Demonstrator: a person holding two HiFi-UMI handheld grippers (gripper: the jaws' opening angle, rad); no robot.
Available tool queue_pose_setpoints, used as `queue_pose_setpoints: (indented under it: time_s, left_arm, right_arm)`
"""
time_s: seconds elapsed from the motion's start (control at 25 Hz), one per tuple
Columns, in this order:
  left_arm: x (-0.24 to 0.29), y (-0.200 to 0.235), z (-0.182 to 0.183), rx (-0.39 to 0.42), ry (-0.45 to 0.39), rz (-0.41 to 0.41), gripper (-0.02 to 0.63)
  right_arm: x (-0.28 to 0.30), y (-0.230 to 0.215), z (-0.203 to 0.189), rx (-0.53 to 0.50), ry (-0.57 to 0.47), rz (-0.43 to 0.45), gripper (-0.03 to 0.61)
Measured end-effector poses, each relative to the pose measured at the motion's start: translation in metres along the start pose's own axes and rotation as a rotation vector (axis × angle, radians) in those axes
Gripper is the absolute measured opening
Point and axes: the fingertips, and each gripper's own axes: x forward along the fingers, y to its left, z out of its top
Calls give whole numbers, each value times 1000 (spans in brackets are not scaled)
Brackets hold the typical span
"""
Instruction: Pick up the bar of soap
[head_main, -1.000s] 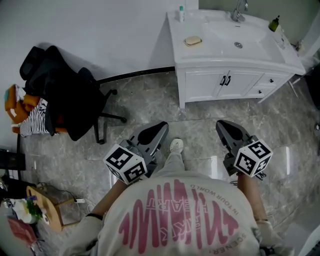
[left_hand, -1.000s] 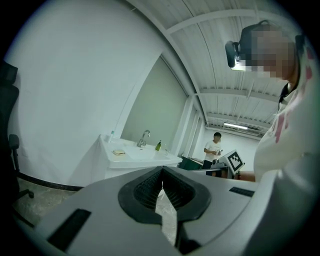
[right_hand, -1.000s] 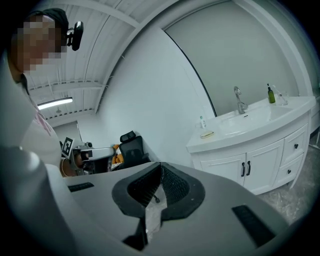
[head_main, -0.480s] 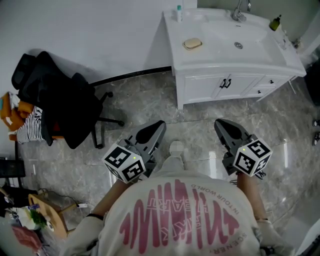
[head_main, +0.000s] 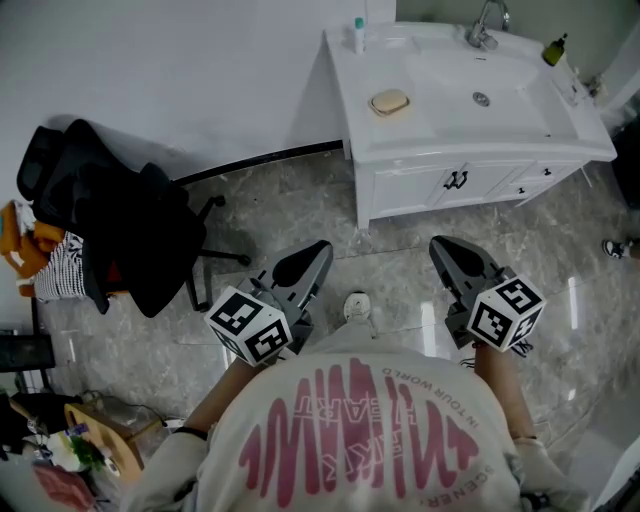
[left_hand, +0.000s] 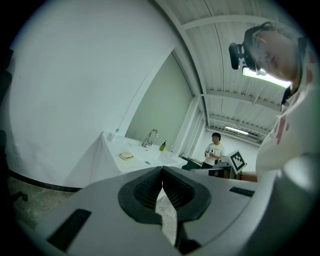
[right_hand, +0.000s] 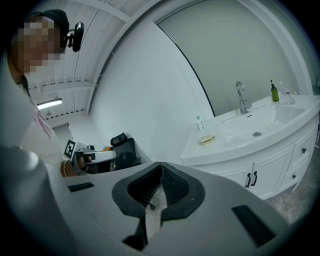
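A beige bar of soap (head_main: 389, 102) lies on the left part of the white vanity top (head_main: 440, 130), beside the basin; it also shows small as the soap (left_hand: 125, 155) and the soap (right_hand: 206, 140). Both grippers hang far below it, over the marble floor near my body. My left gripper (head_main: 318, 252) is shut, jaws meeting with nothing between them. My right gripper (head_main: 440, 250) is shut too and empty. In each gripper view the black pads (left_hand: 162, 186) and pads (right_hand: 161, 182) touch at the tips.
A faucet (head_main: 480, 25), a small bottle (head_main: 359, 35) and a green bottle (head_main: 553, 48) stand on the vanity. A black office chair (head_main: 110, 220) draped with clothes is at the left. A wooden stool (head_main: 105, 430) with clutter sits lower left. Another person (left_hand: 215, 150) stands far off.
The view has shifted a little: the vanity sits slightly lower and nearer in frame, the chair has slid left. Both grippers keep their place and stay shut.
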Motion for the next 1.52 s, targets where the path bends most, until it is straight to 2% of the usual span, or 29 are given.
queue_pose_setpoints:
  time_s: [0.72, 1.28, 1.52]
  left_arm:
    - [47, 88, 44, 14, 13, -31, 8]
    - [87, 104, 56, 1, 20, -73, 8]
    - [109, 110, 57, 1, 25, -63, 8]
  right_arm:
    - [85, -38, 43, 2, 2, -35, 11]
    - [96, -68, 61, 7, 7, -74, 9]
    - [106, -89, 66, 13, 4, -56, 11]
